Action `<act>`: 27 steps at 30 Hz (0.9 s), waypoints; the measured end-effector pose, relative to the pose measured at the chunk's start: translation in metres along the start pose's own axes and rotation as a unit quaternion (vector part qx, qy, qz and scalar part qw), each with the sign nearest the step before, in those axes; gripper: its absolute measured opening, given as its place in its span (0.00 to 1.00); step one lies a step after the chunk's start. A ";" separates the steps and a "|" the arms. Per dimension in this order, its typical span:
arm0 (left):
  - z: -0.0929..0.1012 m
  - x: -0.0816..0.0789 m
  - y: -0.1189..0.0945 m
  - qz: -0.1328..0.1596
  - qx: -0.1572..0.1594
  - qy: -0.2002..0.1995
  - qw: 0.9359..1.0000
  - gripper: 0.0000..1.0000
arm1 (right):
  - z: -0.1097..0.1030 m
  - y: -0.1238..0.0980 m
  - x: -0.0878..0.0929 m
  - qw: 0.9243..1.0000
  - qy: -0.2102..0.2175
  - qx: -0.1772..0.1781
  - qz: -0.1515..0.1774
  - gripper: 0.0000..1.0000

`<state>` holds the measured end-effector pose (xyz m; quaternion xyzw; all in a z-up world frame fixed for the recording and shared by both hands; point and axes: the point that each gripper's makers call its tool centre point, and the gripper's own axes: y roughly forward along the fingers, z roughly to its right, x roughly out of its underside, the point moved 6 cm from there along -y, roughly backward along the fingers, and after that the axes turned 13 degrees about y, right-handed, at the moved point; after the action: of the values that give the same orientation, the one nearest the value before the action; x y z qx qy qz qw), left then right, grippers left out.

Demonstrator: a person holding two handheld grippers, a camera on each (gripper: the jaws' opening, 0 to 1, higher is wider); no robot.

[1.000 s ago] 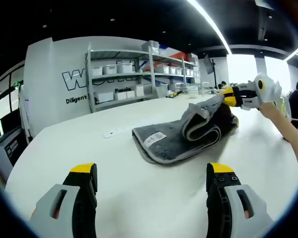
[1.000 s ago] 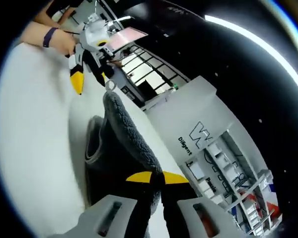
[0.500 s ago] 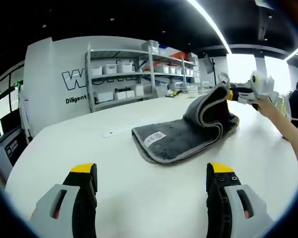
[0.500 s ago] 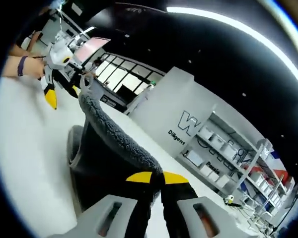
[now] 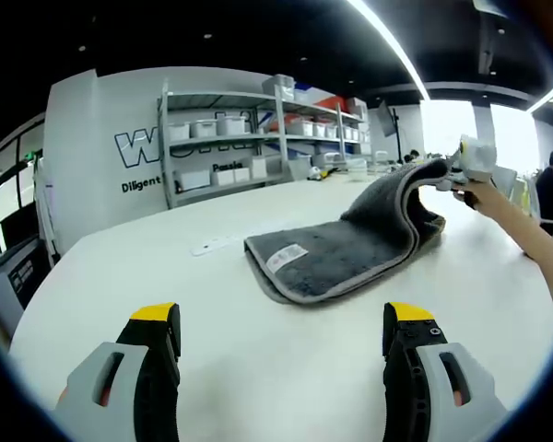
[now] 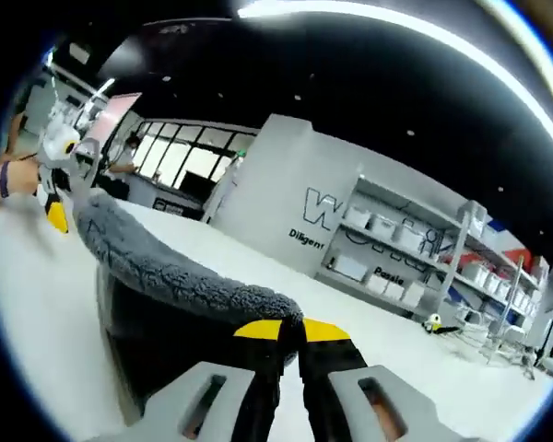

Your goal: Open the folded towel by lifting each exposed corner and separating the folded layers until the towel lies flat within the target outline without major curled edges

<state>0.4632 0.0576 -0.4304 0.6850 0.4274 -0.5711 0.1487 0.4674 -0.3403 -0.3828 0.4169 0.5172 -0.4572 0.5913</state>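
Unfolding under way: right gripper, jaws pinched on a corner of the grey towel lying on the white table, peels its top layer; left gripper waits wide; next, lay it flat

A white table bears the grey towel and a small white strip
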 end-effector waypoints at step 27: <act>-0.002 0.001 0.002 -0.001 0.001 0.001 1.000 0.90 | 0.061 -0.012 0.067 0.970 0.198 0.108 -0.089 0.03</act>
<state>0.4656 0.0580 -0.4312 0.6850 0.4279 -0.5709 0.1470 0.4733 -0.4097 -0.4424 0.5132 0.6067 -0.4689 0.3855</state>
